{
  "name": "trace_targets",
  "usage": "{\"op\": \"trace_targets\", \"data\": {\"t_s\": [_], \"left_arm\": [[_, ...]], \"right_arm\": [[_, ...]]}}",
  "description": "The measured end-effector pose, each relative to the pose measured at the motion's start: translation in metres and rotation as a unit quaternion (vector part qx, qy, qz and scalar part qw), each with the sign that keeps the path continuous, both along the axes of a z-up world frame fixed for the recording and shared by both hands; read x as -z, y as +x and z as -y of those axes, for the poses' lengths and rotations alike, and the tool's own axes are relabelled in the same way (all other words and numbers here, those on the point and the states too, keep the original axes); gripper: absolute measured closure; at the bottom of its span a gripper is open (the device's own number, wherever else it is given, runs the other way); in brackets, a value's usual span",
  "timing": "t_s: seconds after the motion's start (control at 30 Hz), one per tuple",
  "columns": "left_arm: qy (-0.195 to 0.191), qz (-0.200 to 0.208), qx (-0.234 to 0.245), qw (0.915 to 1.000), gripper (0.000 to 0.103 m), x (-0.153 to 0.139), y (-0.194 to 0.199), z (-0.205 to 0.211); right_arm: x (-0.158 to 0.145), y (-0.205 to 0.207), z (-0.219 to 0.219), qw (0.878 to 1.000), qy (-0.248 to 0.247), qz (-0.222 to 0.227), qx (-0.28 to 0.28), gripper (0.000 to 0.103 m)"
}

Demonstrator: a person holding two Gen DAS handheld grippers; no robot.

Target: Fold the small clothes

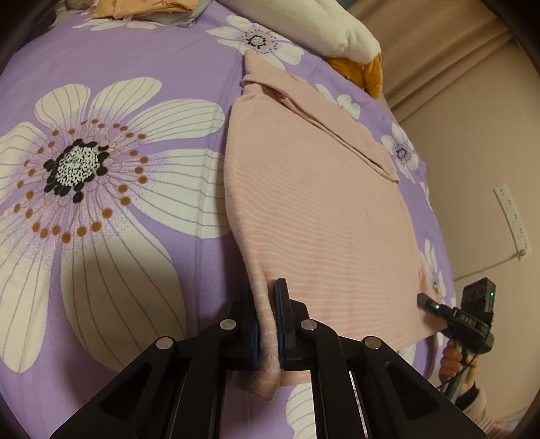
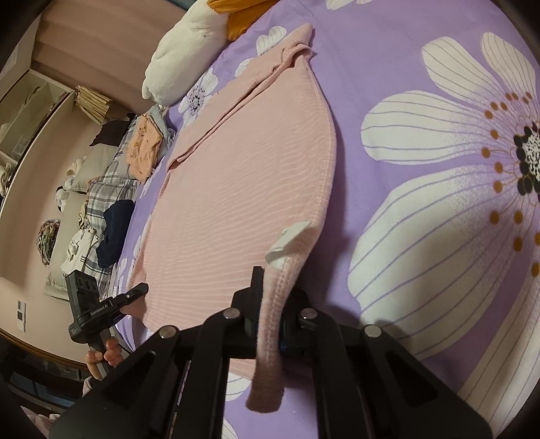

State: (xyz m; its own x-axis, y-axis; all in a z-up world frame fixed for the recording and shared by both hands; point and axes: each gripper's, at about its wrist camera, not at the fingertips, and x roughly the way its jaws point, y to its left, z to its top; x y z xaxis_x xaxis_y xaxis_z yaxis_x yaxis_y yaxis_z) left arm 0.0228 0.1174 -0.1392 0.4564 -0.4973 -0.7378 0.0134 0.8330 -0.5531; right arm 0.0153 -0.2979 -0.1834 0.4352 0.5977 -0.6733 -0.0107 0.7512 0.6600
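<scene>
In the left wrist view, your left gripper (image 1: 268,324) is pinching the near corner of the pink top (image 1: 317,209), its fingers closed on the hem so that a bit of cloth is hanging out below them. The top is lying spread on the purple flowered sheet (image 1: 111,189), with a sleeve folded across its far part. Off to the right, your right gripper (image 1: 426,300) is biting the other near corner, and your hand (image 1: 455,361) is wrapping its handle. A white pillow (image 1: 341,30) and an orange cloth (image 1: 371,72) are sitting past the top, and a peach garment (image 1: 145,8) is lying at the far edge.

In the right wrist view, your right gripper (image 2: 270,324) is clamping a rolled edge of the top (image 2: 236,189), the end drooping beneath the fingers. A white tag (image 2: 287,241) is sticking up just beyond. Your left gripper (image 2: 136,291) is holding the opposite corner at the left. The peach garment (image 2: 143,152) is resting on a plaid cloth (image 2: 108,189) beside the sheet (image 2: 422,169).
</scene>
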Motion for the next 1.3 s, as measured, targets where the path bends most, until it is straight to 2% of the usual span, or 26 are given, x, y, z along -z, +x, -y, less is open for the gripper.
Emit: {"op": "trace_targets", "data": {"t_s": [0.27,0.57,1.0,1.3], "left_arm": [[-0.062,0.027,0.005,0.9977,0.100,-0.018,-0.001,-0.007],[-0.098,0.057,0.009,0.9935,0.100,-0.041,0.003,-0.006],[-0.094,0.113,0.035,0.9885,0.101,-0.074,-0.003,0.009],[-0.083,0.137,0.051,0.9858,0.101,-0.096,-0.010,0.018]], "right_arm": [[-0.016,0.000,-0.001,0.999,0.028,0.026,0.003,0.097],[-0.044,-0.001,0.001,0.994,0.083,0.076,0.006,0.097],[-0.080,-0.013,-0.005,0.984,0.098,0.151,-0.015,0.099],[-0.096,-0.023,0.002,0.979,0.105,0.175,-0.020,0.099]]}}
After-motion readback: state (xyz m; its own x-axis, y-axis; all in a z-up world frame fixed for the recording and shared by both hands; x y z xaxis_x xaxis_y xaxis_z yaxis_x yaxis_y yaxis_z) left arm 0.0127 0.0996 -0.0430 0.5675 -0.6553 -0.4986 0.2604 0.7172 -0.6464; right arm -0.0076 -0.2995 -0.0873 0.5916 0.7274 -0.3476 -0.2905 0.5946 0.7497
